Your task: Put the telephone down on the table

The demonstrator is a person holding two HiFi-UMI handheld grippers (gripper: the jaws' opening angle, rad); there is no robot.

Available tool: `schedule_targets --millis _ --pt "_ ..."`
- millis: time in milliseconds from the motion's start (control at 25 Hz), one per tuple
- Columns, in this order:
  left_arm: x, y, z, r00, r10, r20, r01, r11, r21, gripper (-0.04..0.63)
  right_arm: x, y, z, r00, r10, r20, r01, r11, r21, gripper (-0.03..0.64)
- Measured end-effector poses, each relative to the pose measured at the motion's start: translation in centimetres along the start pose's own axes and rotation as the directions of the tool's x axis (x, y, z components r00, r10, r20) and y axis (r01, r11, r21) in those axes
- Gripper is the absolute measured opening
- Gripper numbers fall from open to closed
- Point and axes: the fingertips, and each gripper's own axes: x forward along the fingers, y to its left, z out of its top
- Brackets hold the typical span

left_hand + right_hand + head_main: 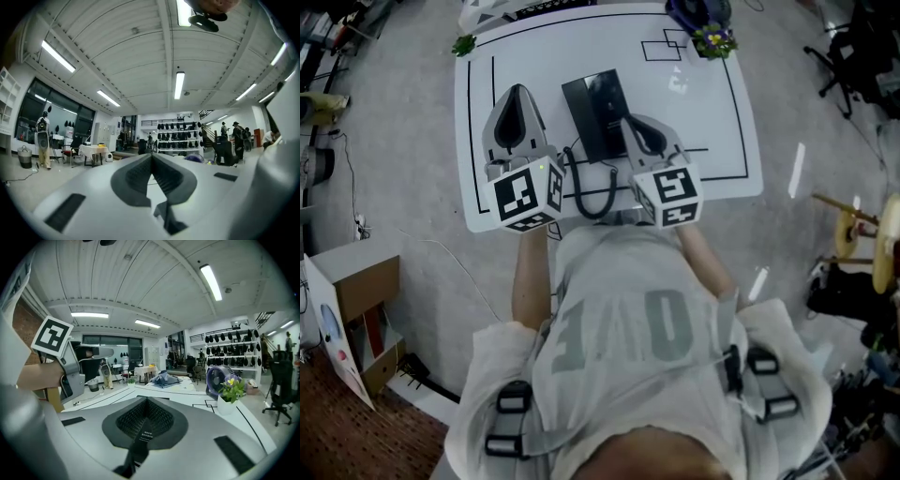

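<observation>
Both tongs were shut. Your left tongs (517, 94) had nothing in them. Your right tongs (633, 124) were closed too, with a thin black strip (143, 437) with tiny white print at the jaws. I could not tell if that strip was part of the tongs or something pinched.

You had the telephone (600, 112) lying flat on the white table (712, 112), between the two tongs and just beside the right one. It looked like the job was done.

What could have gone wrong? The black cord (591, 202) made a loop near the front edge, right between your tongs. If you had pulled a hand back fast, it could have caught the loop and dragged the telephone off. A bump from the right tongs could have pushed the telephone too. The flower pot (713, 40) was far away, so it was safe.
</observation>
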Motion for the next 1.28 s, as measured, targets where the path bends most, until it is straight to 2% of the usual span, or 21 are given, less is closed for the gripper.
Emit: schedule_targets --millis 120,400,960,1280 --pt "-0.8 -2.2 -2.0 0.999 -0.035 -0.04 0.035 0.999 -0.001 0.006 -0.1 0.2 0.6 1.0 0.001 0.026 -0.001 1.0 -0.001 0.008" --pt "-3.5 -4.6 -7.6 0.987 -0.046 -0.152 0.032 0.995 -0.094 0.006 -0.9 -0.7 0.3 0.998 -0.045 0.032 0.046 0.999 -0.02 0.008" --pt "-4.5 -5.7 -7.8 0.989 -0.081 -0.122 0.075 0.996 -0.056 0.006 -1.1 -0.4 -0.4 0.999 -0.04 0.029 0.04 0.999 -0.003 0.008" --pt "-5.0 -6.0 -8.3 0.984 -0.083 -0.158 0.076 0.996 -0.052 0.006 -1.5 -0.5 -0.8 0.999 -0.041 0.007 0.041 0.999 0.018 0.006"
